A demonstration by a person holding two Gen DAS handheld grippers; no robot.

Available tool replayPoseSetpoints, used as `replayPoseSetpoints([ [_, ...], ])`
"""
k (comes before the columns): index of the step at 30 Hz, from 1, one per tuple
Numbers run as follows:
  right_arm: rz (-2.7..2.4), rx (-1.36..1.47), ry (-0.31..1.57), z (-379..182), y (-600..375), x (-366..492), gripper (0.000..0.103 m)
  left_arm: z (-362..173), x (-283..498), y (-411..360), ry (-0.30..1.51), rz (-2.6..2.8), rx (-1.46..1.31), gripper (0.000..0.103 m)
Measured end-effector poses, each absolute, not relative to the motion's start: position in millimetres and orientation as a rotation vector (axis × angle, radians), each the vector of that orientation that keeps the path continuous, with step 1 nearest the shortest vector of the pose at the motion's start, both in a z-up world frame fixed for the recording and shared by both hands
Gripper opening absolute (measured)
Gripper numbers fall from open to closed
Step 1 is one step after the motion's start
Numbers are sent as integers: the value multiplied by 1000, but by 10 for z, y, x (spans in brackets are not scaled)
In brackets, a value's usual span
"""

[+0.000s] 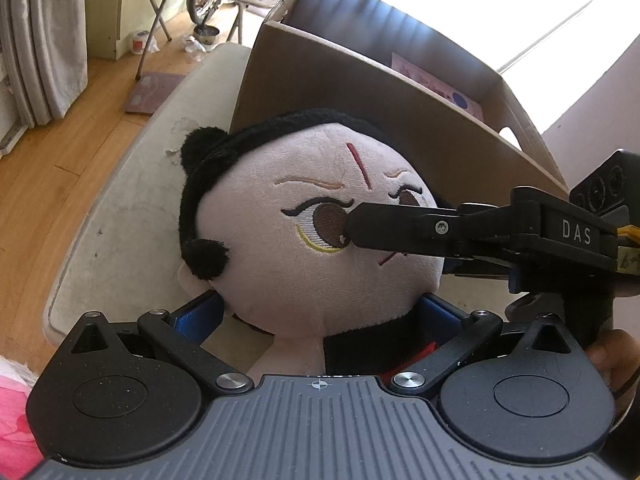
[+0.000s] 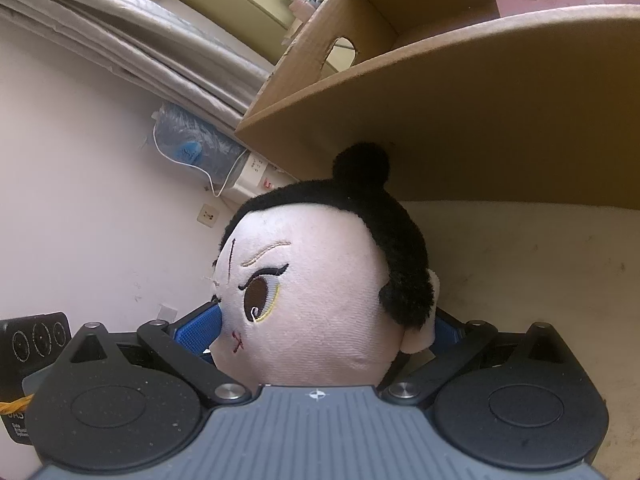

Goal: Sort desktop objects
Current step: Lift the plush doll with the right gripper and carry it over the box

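Cream scuffed tabletop (image 1: 120, 216), wooden floor (image 1: 48, 168), cardboard box (image 1: 360, 92)

Plush doll (image 1: 320, 240) between left tongs (image 1: 320, 312), before cardboard box (image 1: 360, 92).

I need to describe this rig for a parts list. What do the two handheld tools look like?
Both look alike: ribbed grey body, two round black housings, black linkage arms with silver pivots, blue finger pads. The left tool shows a crosshair mark; the right tool, seen side-on, bears white "DAS" lettering and a yellow tie.
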State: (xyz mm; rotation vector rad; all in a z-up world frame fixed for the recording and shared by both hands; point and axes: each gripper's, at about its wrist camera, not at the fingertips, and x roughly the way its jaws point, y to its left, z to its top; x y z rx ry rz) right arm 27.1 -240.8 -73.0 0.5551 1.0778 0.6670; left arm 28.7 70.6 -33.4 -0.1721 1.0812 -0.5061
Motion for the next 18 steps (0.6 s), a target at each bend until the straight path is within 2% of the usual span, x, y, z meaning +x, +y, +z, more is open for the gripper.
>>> replayPoseSetpoints([
  [18,696,595,1062,-563,-2317,198,102,-120,124,733,1020,-485,-116,103],
])
